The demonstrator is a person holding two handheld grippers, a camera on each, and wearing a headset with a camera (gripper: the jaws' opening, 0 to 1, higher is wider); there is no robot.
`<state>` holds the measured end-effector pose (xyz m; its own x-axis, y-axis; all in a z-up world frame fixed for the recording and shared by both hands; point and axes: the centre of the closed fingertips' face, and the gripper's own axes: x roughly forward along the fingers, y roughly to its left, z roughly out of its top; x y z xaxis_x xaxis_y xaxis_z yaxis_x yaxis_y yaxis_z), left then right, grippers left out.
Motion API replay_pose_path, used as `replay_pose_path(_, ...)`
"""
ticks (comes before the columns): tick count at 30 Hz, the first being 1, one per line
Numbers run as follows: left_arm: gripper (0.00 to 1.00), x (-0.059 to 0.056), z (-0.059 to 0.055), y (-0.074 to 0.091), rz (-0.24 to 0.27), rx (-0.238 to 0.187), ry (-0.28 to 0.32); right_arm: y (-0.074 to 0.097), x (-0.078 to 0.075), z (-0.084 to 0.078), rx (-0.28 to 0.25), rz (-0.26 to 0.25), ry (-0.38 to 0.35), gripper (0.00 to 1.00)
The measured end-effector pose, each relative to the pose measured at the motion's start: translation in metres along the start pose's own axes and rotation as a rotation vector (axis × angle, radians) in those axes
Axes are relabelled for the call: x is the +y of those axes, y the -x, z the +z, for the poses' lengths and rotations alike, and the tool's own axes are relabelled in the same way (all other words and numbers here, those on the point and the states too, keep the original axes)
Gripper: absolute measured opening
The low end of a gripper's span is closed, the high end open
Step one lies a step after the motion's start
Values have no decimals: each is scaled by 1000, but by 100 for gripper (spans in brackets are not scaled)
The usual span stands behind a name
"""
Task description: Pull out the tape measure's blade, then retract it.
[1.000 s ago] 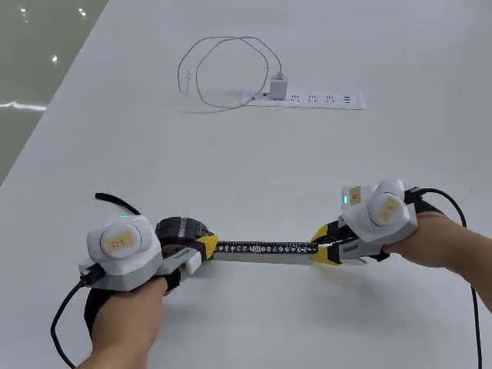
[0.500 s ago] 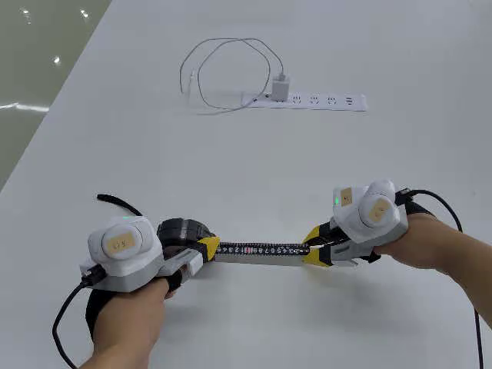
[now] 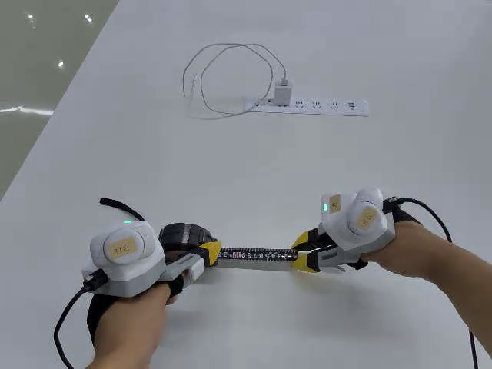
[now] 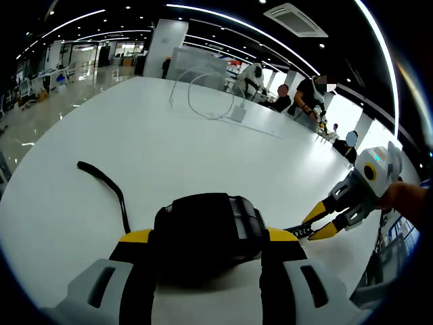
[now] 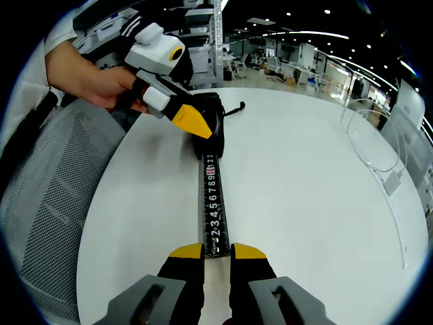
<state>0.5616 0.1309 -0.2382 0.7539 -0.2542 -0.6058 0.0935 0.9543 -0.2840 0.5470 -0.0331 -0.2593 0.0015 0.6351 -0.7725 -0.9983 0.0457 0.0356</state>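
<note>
A black tape measure (image 3: 184, 237) rests on the white table, with my left gripper (image 3: 201, 254) shut on its case (image 4: 206, 233). Its black blade (image 3: 254, 252) with white numbers runs right from the case to my right gripper (image 3: 301, 252), which is shut on the blade's end. In the right gripper view the blade (image 5: 212, 210) stretches straight ahead from between the yellow-tipped jaws of my right gripper (image 5: 216, 253) to the case (image 5: 211, 115). A black wrist strap (image 4: 108, 186) trails from the case to the left.
A white power strip (image 3: 307, 105) with a plugged-in charger (image 3: 283, 94) and a looped white cable (image 3: 223, 77) lies at the far side of the table. The table's left edge (image 3: 54, 123) borders a glossy floor. People sit in the background beyond the table.
My right gripper has moved left toward the case with the blade's end in it, so less blade shows. The left gripper has stayed on the case.
</note>
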Motion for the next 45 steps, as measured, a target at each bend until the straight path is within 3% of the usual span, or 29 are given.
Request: replay_pose_path(45,58,0,0,0,-1,-1,6,-34,2,38,-46,24,0,9)
